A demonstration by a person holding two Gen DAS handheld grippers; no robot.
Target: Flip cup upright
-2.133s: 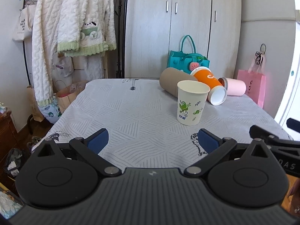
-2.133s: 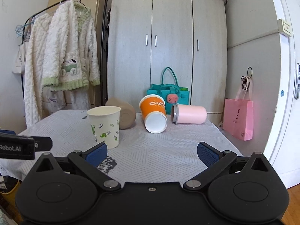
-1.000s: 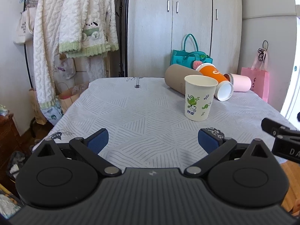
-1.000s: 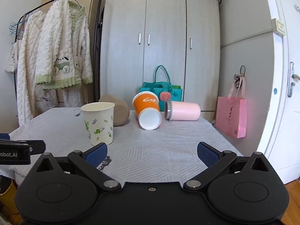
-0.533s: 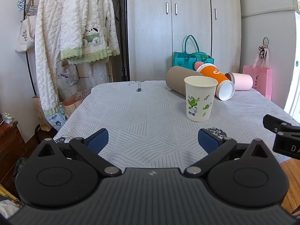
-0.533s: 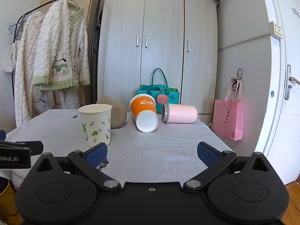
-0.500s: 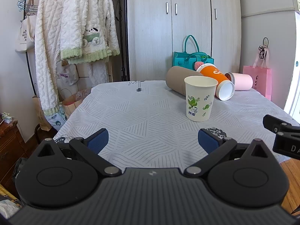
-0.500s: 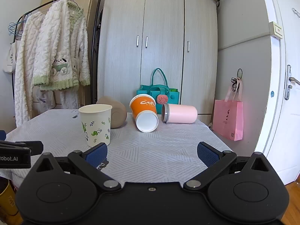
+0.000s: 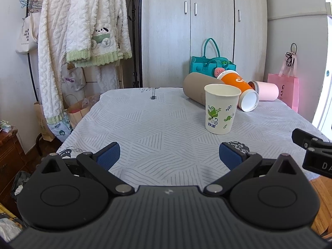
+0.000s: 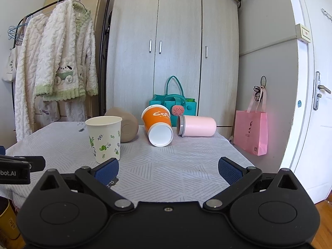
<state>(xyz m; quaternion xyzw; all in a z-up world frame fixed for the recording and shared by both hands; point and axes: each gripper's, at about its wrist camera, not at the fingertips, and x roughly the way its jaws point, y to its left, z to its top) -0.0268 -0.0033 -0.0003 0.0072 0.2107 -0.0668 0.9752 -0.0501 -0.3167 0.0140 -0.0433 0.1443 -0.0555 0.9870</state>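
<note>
Grey patterned cloth covers the table (image 9: 157,124). Toward its far right corner lie three cups on their sides: a tan cup (image 9: 194,87), an orange cup (image 10: 158,124) (its white mouth facing the near edge) and a pink cup (image 10: 197,126). A leaf-printed paper cup (image 10: 104,138) stands upright just in front of the tan one. At the near edge, the left gripper (image 9: 168,155) and right gripper (image 10: 168,169) both have fingers spread wide, holding nothing.
</note>
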